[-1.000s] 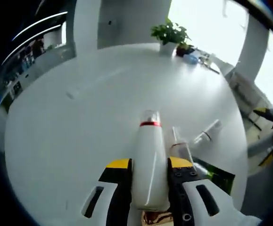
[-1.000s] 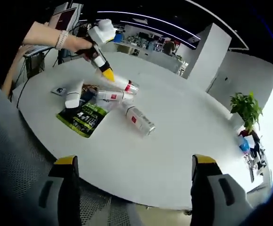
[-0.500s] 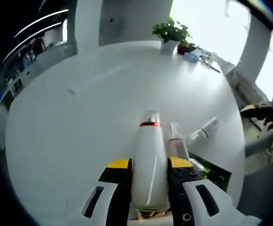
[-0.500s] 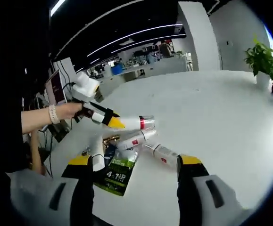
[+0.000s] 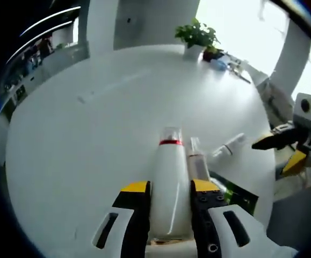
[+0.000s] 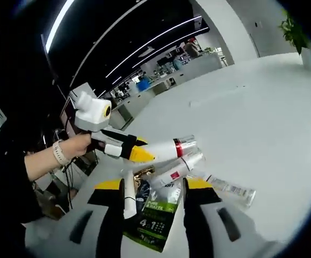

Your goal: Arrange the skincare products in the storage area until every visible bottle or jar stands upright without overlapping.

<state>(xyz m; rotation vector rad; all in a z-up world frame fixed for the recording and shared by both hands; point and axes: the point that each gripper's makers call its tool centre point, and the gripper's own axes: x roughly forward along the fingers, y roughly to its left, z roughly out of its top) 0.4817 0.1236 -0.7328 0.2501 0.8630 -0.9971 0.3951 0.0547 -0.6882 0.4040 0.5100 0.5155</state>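
Note:
My left gripper (image 5: 170, 187) is shut on a white bottle (image 5: 168, 183) with a red band and a clear cap, held off the white table (image 5: 91, 134). In the right gripper view the same left gripper (image 6: 142, 154), carried by a hand, holds that bottle (image 6: 168, 150) nearly level above the pile. Under it a second white bottle (image 6: 174, 172), a third bottle (image 6: 228, 188) and a white tube (image 6: 128, 188) lie on their sides. My right gripper (image 6: 154, 185) stands open just short of the pile; it enters the left gripper view from the right (image 5: 284, 148).
A green packet (image 6: 152, 217) lies flat under the bottles, seen too as a dark green edge (image 5: 241, 196). A potted plant (image 5: 196, 35) and small items stand at the table's far edge. Office desks and a person's sleeve are behind the left gripper.
My right gripper has come in close to the pile of products, still open. The left gripper keeps the white bottle gripped and has hardly moved.

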